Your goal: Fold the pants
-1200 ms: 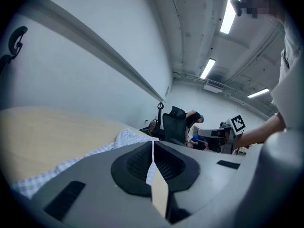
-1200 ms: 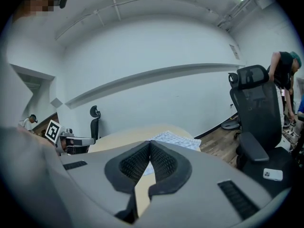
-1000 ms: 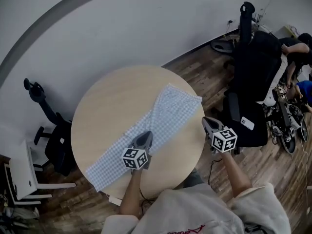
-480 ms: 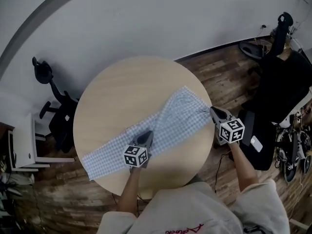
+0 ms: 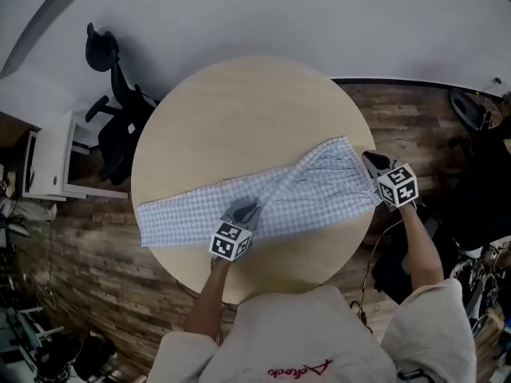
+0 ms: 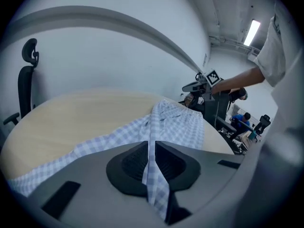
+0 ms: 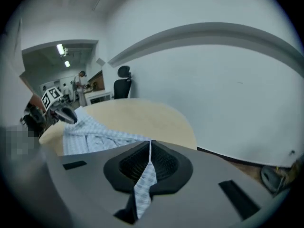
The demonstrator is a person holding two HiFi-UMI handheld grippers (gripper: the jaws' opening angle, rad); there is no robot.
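Observation:
Light blue checked pants (image 5: 295,194) lie stretched across the round wooden table (image 5: 239,102), waist end at the right edge, leg ends at the left edge. My left gripper (image 5: 243,212) is shut on the pants' near edge around the middle; the cloth (image 6: 153,175) runs between its pads. At the table's right rim my right gripper (image 5: 370,161) is shut on the waist corner, with a strip of checked cloth (image 7: 145,182) pinched between its pads. From the left gripper view the right gripper (image 6: 192,86) shows beyond the waist end.
A black office chair (image 5: 112,94) and a white cabinet (image 5: 52,154) stand left of the table. Dark chairs and equipment (image 5: 479,182) crowd the right side on the wooden floor. A white wall (image 5: 279,14) runs behind the table.
The pants have swung from a diagonal to nearly level across the table. My right gripper carried the waist end to the right rim; the left gripper sank a little with the near edge.

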